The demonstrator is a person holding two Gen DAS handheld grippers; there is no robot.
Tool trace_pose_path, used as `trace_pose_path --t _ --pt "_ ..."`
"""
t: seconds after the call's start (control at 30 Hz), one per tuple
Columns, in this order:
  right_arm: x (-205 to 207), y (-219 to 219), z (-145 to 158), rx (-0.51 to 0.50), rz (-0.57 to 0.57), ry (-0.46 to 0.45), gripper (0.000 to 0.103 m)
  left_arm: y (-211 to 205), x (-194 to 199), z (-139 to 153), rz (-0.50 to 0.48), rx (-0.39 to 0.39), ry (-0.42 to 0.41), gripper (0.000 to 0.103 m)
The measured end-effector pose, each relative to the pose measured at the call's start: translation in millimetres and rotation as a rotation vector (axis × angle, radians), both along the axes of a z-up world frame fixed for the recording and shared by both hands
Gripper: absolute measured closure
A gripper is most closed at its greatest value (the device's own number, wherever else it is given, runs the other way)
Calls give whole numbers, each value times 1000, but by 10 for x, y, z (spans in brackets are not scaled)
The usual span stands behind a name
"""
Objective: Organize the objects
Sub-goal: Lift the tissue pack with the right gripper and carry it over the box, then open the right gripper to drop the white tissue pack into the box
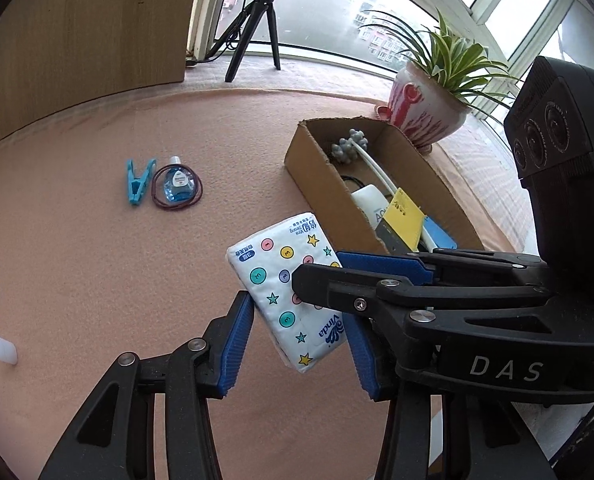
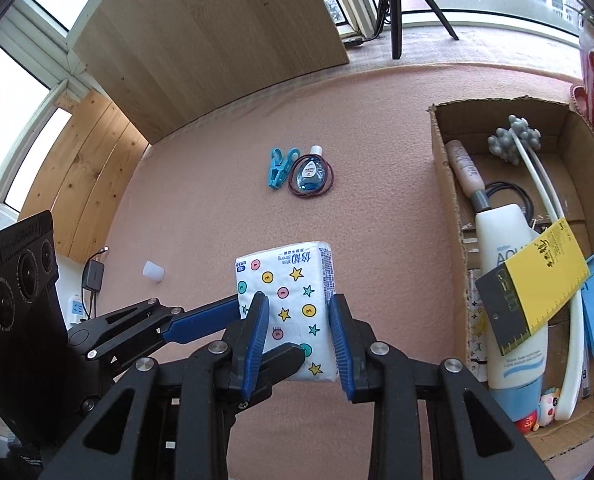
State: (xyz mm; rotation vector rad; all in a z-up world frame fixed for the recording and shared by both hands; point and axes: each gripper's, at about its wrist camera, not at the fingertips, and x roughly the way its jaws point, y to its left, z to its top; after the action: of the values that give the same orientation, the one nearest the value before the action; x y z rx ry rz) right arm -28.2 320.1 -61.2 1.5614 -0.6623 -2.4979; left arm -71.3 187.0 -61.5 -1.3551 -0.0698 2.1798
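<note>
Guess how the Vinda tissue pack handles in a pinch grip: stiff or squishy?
Probably squishy: the tissue pack is soft plastic-wrapped paper, so the right gripper pads bracketing it would likely sink in. Likely light for its bulk. Flat and rectangular, so unlikely to roll; the glossy film may slip.

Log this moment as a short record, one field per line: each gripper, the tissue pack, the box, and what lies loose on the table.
left gripper: jaws around the tissue pack, whether clamped cannot be told
right gripper: jaws on both sides of the pack, grip unclear
tissue pack: between both grippers, outside the box
cardboard box: open, holds a white tube, a yellow-black ruler, a grey massager
loose on table: blue clothespin, small blue bottle inside a hair-tie ring, white cap
table: pink cover
</note>
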Motion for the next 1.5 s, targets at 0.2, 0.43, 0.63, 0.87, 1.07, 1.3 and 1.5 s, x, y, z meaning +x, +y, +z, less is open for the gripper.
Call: trace_pose_path --t 0.2,0.43,0.63,0.87,1.07,1.3,1.5 --pt "232 357 153 17 -87 32 74 457 28 139 -81 13 26 53" --pt "504 764 227 30 -176 44 74 974 114 188 -173 20 43 54" --pt "702 1068 239 42 -235 44 74 1338 150 177 -229 28 43 54" --pt "826 1287 192 58 -268 33 74 1596 166 122 -269 22 41 53" --pt "860 1324 218 143 -295 45 55 1596 161 102 -248 -10 60 25" --pt "780 1290 236 151 -294 58 43 1332 88 89 -192 -20 57 25" --pt "651 1137 245 146 -262 60 43 912 9 92 -105 -25 56 25"
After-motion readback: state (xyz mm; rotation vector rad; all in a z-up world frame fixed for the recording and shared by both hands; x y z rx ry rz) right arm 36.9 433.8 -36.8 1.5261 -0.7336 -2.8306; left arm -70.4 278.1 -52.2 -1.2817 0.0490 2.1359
